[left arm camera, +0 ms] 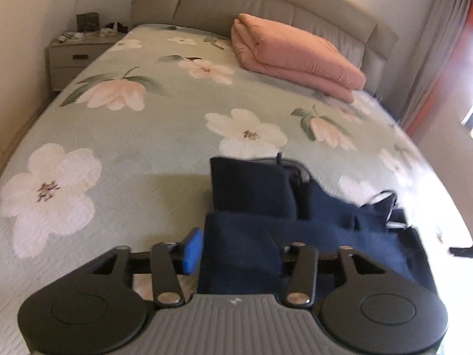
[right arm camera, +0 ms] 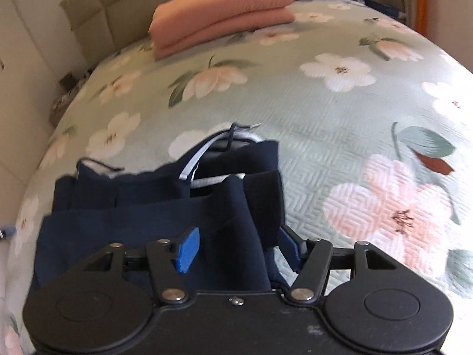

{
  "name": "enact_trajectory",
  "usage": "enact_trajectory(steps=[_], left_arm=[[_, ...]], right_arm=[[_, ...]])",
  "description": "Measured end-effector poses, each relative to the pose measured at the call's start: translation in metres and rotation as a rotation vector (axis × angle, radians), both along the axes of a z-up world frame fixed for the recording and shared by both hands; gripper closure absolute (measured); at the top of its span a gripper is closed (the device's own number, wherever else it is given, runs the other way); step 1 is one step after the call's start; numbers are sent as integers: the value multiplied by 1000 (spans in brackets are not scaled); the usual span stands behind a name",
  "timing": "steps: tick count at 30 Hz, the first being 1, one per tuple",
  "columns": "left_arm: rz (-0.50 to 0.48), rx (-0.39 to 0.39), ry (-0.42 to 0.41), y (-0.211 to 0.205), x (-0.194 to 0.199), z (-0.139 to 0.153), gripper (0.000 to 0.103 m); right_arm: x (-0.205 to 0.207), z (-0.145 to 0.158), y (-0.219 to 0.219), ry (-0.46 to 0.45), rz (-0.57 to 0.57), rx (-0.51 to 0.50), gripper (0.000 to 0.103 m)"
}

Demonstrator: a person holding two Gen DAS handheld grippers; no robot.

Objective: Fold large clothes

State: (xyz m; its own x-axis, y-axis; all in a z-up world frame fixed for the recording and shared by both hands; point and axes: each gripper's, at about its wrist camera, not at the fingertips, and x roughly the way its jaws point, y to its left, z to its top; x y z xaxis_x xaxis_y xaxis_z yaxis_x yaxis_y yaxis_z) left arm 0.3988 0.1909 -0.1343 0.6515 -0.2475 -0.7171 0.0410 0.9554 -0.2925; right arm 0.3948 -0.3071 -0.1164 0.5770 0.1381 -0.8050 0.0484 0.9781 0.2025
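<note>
A navy blue garment (left arm camera: 260, 207) with white trim lies partly folded on the floral bedspread (left arm camera: 147, 136). It also shows in the right wrist view (right arm camera: 165, 204). My left gripper (left arm camera: 236, 251) is open, its jaws wide apart around the garment's near left edge; the blue left pad (left arm camera: 192, 251) shows, the right pad is hidden by cloth. My right gripper (right arm camera: 236, 248) is open around the garment's near right edge, with both blue pads (right arm camera: 186, 248) visible and cloth between them.
A folded pink quilt (left arm camera: 292, 56) lies at the head of the bed, also in the right wrist view (right arm camera: 221, 9). A padded beige headboard (left arm camera: 266, 0) is behind it. A nightstand (left arm camera: 77, 56) stands left of the bed. Curtains (left arm camera: 437, 44) hang at right.
</note>
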Motion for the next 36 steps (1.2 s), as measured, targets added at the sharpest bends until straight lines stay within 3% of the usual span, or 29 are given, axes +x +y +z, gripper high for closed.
enact_trajectory(steps=[5, 10, 15, 19, 24, 25, 26, 27, 28, 32, 36], left_arm=[[-53, 45, 36, 4, 27, -17, 41], [-53, -43, 129, 14, 44, -48, 38], [-47, -56, 139, 14, 52, -67, 35], [-37, -179, 184, 19, 66, -87, 35], [-12, -267, 187, 17, 71, -95, 47], [-13, -257, 171, 15, 69, -94, 55], [-17, -237, 159, 12, 67, -91, 71], [-22, -207, 151, 8, 66, -89, 82], [-35, -177, 136, 4, 64, -87, 92], [-67, -71, 15, -11, 45, -58, 96], [-46, -143, -85, -9, 28, -18, 96]], right_arm=[[25, -13, 21, -40, 86, -94, 30], [50, -26, 30, -44, 167, -135, 30], [64, -45, 25, -6, 180, -123, 30], [69, -54, 23, 5, 165, -68, 30], [70, -61, 30, 7, 179, -62, 32], [70, -62, 31, 2, 183, -68, 35], [69, -63, 32, -1, 188, -70, 52], [68, -64, 34, 0, 194, -75, 86], [66, -65, 35, -2, 197, -88, 94], [42, -50, 41, -88, 204, -142, 96], [14, -4, 46, -216, 176, -200, 97]])
